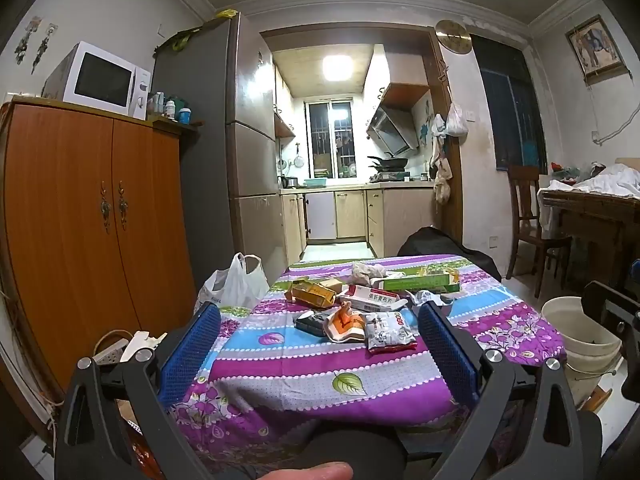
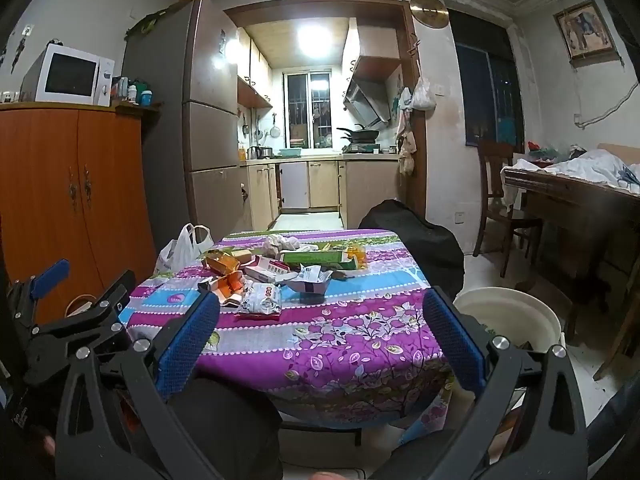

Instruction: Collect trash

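Note:
Several pieces of trash lie on a table with a purple flowered cloth (image 1: 288, 376): a silver snack packet (image 1: 388, 330), an orange wrapper (image 1: 346, 320), a red-white medicine box (image 1: 370, 298), a yellow box (image 1: 312, 292), a green box (image 1: 420, 280) and crumpled paper (image 1: 366, 272). The packet also shows in the right wrist view (image 2: 262, 300). My left gripper (image 1: 320, 320) is open and empty, held before the table's near edge. My right gripper (image 2: 322, 312) is open and empty, a little right of the left one (image 2: 80, 304). A cream bucket (image 2: 508, 316) stands on the floor right of the table.
A white plastic bag (image 1: 236, 284) sits at the table's far left corner. An orange wooden cabinet (image 1: 92, 216) with a microwave stands left. A black bag (image 2: 412, 236) lies behind the table. A chair (image 2: 500, 200) and a cluttered wooden desk (image 2: 576, 200) are at right.

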Demonstrator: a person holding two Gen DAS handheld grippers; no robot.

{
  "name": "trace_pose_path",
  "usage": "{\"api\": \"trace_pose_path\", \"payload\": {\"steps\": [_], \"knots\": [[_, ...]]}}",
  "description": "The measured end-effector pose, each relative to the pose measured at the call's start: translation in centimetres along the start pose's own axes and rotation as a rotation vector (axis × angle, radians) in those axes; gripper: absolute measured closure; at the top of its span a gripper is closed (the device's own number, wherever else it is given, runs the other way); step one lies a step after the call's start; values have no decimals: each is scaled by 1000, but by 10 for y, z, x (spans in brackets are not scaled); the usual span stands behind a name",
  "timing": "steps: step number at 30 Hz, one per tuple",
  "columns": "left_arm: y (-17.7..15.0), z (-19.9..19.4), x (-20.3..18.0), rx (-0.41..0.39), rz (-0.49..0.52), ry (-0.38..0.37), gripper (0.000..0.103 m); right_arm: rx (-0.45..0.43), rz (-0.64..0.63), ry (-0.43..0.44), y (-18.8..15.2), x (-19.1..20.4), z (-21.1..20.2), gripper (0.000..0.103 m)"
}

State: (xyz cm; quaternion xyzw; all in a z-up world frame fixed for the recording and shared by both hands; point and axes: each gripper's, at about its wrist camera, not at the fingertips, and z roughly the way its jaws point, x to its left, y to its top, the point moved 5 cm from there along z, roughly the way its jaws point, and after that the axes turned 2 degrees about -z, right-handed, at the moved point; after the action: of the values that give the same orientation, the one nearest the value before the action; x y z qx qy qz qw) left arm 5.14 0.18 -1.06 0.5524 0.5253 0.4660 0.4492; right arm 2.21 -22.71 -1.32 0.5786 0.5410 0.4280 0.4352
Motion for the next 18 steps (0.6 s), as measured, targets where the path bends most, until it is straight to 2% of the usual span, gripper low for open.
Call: {"api": "trace_pose_path", "payload": {"steps": [18], "knots": [[-6,9,-1,21,10,5,5,10,0,1,-1,3,2,5]]}}
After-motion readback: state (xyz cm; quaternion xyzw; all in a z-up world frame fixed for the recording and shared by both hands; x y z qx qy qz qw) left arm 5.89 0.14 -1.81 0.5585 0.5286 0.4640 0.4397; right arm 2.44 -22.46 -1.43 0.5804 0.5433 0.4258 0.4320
